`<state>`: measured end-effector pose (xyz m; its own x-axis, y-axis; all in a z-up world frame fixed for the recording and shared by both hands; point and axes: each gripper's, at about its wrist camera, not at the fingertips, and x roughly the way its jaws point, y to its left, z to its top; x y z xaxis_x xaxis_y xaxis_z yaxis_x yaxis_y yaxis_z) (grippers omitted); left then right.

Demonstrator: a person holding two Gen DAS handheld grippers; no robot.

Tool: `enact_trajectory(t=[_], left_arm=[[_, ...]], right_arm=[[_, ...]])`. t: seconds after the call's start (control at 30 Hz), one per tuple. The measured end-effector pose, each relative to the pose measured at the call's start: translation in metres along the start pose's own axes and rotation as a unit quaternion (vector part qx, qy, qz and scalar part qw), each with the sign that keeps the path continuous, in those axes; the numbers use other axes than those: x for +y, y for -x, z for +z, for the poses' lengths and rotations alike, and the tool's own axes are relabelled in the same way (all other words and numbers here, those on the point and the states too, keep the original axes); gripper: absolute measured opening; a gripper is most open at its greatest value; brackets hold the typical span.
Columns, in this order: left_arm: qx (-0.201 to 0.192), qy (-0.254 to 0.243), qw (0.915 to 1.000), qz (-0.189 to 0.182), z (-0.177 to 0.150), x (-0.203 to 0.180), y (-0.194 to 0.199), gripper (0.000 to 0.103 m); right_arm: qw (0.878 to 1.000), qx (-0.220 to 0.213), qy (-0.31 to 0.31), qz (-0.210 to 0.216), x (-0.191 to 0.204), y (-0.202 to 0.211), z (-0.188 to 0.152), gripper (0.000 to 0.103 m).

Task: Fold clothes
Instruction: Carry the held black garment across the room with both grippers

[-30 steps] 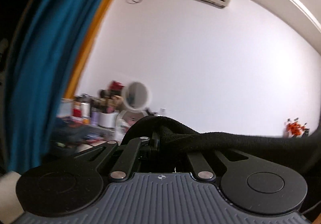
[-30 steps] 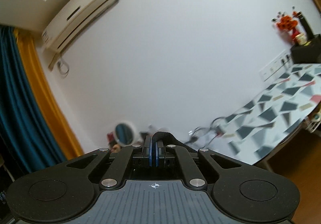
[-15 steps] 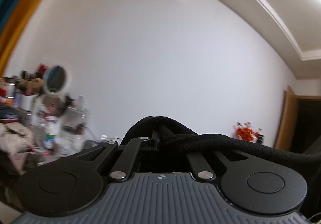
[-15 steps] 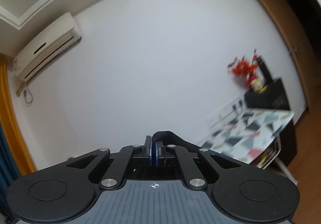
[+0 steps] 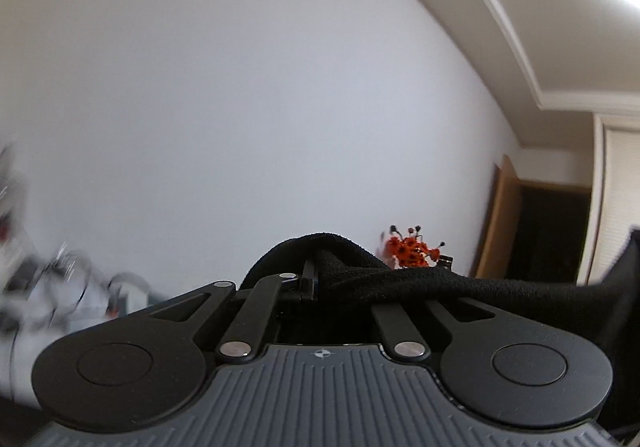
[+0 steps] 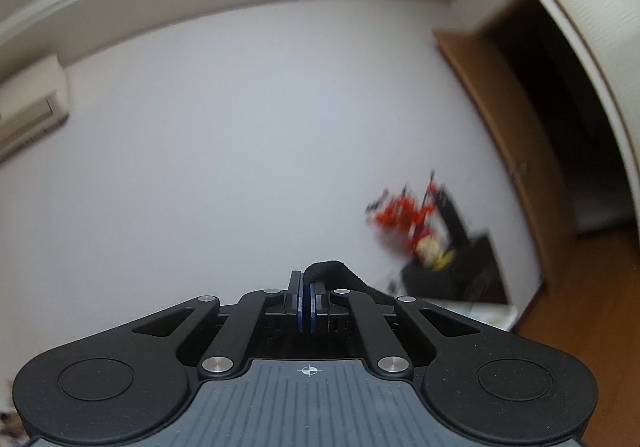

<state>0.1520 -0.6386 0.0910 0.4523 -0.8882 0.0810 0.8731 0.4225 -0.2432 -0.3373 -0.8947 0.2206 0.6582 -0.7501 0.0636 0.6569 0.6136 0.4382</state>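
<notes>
- Left wrist view, nearest: left gripper [image 5: 310,281] clamped tight on a bunched edge of black garment [image 5: 460,287]; cloth humps over the tips, then trails right as a taut band and off frame.
- Right wrist view, nearest: right gripper [image 6: 307,303] pinched on a small tab of the same black cloth [image 6: 332,273]; blue pads nearly meeting, fabric poking out above and draping right.
- Handling guess: soft, fuzzy knit, light, limp; sags and twists freely, no slip risk at this pinch. Best held at corners or hem, spread apart to keep the edge straight.
- Farther: red flowers [image 5: 412,249] on a dark cabinet [image 6: 472,271], brown door frame [image 6: 500,151], wall AC unit [image 6: 28,103].
- Hidden: garment body hangs below both cameras; type, shape and fold state unknowable. No folding surface clearly seen. Background motion-blurred.
</notes>
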Motion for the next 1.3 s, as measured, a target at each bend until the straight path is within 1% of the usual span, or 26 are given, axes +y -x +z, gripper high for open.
enact_trajectory(t=[0.1,0.2,0.3,0.37,0.43,0.47,0.5,0.57,0.63,0.7,0.73,0.8,0.83,0.9,0.97,1.0,1.07,1.1,1.13,1.17,1.2,1.23,1.27,1.3], left_arm=[[-0.030,-0.007,0.9995,-0.008,0.028,0.017,-0.054,0.003],[-0.069,-0.011,0.9975,-0.003,0.064,0.033,-0.102,0.003],[-0.118,-0.019,0.9928,0.004,0.108,0.041,-0.126,0.003],[-0.148,-0.013,0.9888,0.012,0.135,0.049,-0.130,0.003],[-0.177,-0.006,0.9836,0.033,0.159,0.054,-0.128,0.003],[-0.191,-0.006,0.9803,0.048,0.169,0.057,-0.127,0.003],[-0.206,-0.014,0.9758,0.072,0.177,0.059,-0.126,0.003],[-0.221,-0.037,0.9660,0.129,0.184,0.055,-0.128,0.003],[-0.217,-0.055,0.9580,0.180,0.180,0.050,-0.133,0.003],[-0.197,-0.076,0.9515,0.223,0.161,0.042,-0.143,0.003],[-0.182,-0.084,0.9488,0.244,0.143,0.036,-0.152,0.003],[-0.143,-0.091,0.9445,0.281,0.103,0.024,-0.176,0.003],[-0.121,-0.089,0.9430,0.297,0.082,0.017,-0.192,0.003],[-0.068,-0.068,0.9381,0.333,0.028,0.006,-0.226,0.003],[-0.005,-0.031,0.9317,0.362,-0.027,0.004,-0.251,0.003],[0.028,0.001,0.9281,0.371,-0.056,0.004,-0.261,0.003],[0.077,0.061,0.9176,0.385,-0.110,0.001,-0.270,0.003],[0.099,0.077,0.9093,0.397,-0.133,-0.003,-0.270,0.003],[0.121,0.088,0.8997,0.410,-0.155,-0.007,-0.269,0.003],[0.143,0.100,0.8906,0.420,-0.170,-0.009,-0.265,0.003],[0.164,0.108,0.8815,0.430,-0.184,-0.012,-0.261,0.003],[0.180,0.108,0.8736,0.439,-0.193,-0.014,-0.254,0.003],[0.193,0.107,0.8672,0.446,-0.200,-0.014,-0.254,0.003],[0.203,0.109,0.8599,0.455,-0.205,-0.016,-0.253,0.003]], right_arm=[[0.999,-0.014,-0.028,0.023,0.009,-0.082,0.014,0.003],[0.997,-0.039,-0.018,0.061,0.043,-0.157,0.039,0.003],[0.990,-0.068,0.003,0.120,0.092,-0.215,0.077,0.003],[0.982,-0.092,0.013,0.164,0.128,-0.250,0.106,0.003],[0.969,-0.120,0.012,0.215,0.165,-0.278,0.131,0.003],[0.963,-0.129,0.013,0.237,0.180,-0.293,0.140,0.003],[0.957,-0.133,0.013,0.258,0.193,-0.309,0.147,0.003],[0.948,-0.127,0.014,0.290,0.205,-0.341,0.150,0.003],[0.945,-0.107,0.022,0.308,0.201,-0.380,0.139,0.003],[0.948,-0.071,0.034,0.309,0.186,-0.425,0.113,0.003],[0.950,-0.046,0.037,0.308,0.175,-0.453,0.094,0.003],[0.953,0.024,0.040,0.300,0.142,-0.511,0.044,0.003],[0.953,0.057,0.046,0.296,0.133,-0.529,0.011,0.003],[0.949,0.137,0.062,0.279,0.099,-0.570,-0.060,0.003],[0.937,0.230,0.068,0.254,0.054,-0.606,-0.136,0.003],[0.932,0.270,0.061,0.234,0.026,-0.614,-0.173,0.003],[0.920,0.340,0.039,0.192,-0.030,-0.621,-0.243,0.003],[0.911,0.374,0.029,0.170,-0.058,-0.625,-0.278,0.003],[0.903,0.402,0.019,0.153,-0.083,-0.619,-0.302,0.003],[0.894,0.426,0.009,0.138,-0.106,-0.608,-0.320,0.004],[0.884,0.450,-0.001,0.123,-0.130,-0.596,-0.339,0.007],[0.877,0.467,-0.009,0.114,-0.147,-0.592,-0.349,0.008],[0.872,0.475,-0.013,0.117,-0.156,-0.592,-0.351,0.014],[0.868,0.480,-0.013,0.126,-0.162,-0.591,-0.350,0.024]])
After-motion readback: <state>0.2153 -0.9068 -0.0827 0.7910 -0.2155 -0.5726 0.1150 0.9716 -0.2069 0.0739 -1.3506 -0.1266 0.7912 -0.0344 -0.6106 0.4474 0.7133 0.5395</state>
